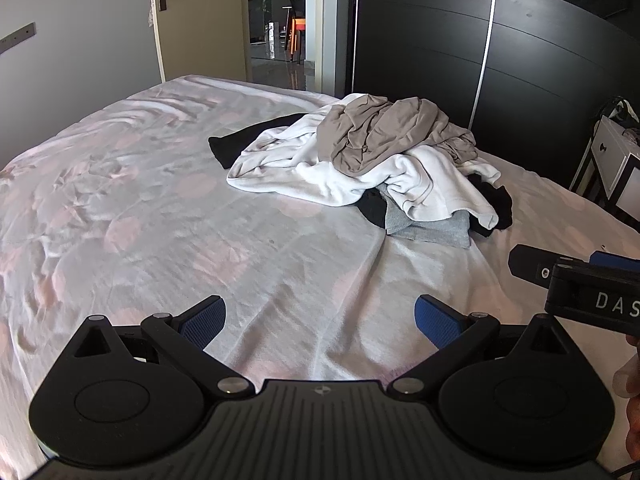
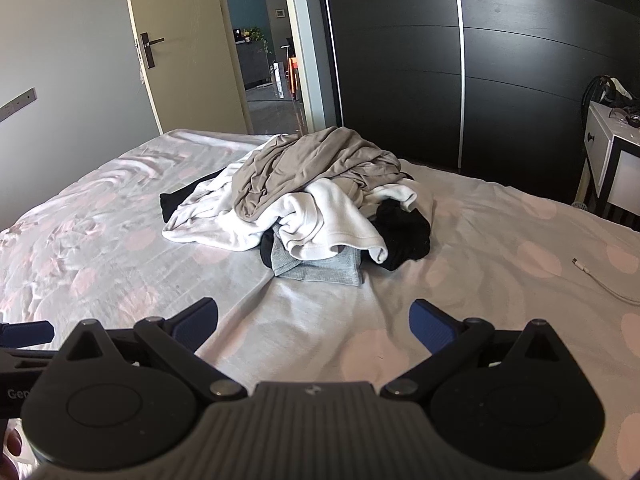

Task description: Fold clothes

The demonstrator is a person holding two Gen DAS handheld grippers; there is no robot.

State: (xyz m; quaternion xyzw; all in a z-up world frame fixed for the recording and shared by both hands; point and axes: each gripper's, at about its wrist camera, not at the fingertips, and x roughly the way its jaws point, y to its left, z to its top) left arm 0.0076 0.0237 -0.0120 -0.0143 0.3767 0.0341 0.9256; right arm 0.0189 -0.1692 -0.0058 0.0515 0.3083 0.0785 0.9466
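I see the bed (image 1: pixel 168 208) filling both views, its pale sheet with pink dots wrinkled. Toward its far edge, near the dark wardrobe (image 1: pixel 420 40), sits the pile of clothes (image 1: pixel 360 160): a taupe garment (image 2: pixel 308 168) on top, a white sweatshirt (image 2: pixel 316 220) under it, black pieces (image 2: pixel 404 232) poking out at both sides, and a gray ribbed piece (image 2: pixel 316 266) at the near side. My left gripper (image 1: pixel 320 322) hangs over bare sheet near the bed's near edge, jaws spread wide and holding nothing. My right gripper (image 2: pixel 314 322) is likewise wide open and empty, short of the pile. A white cable (image 2: pixel 604 280) lies by the bed's right edge.
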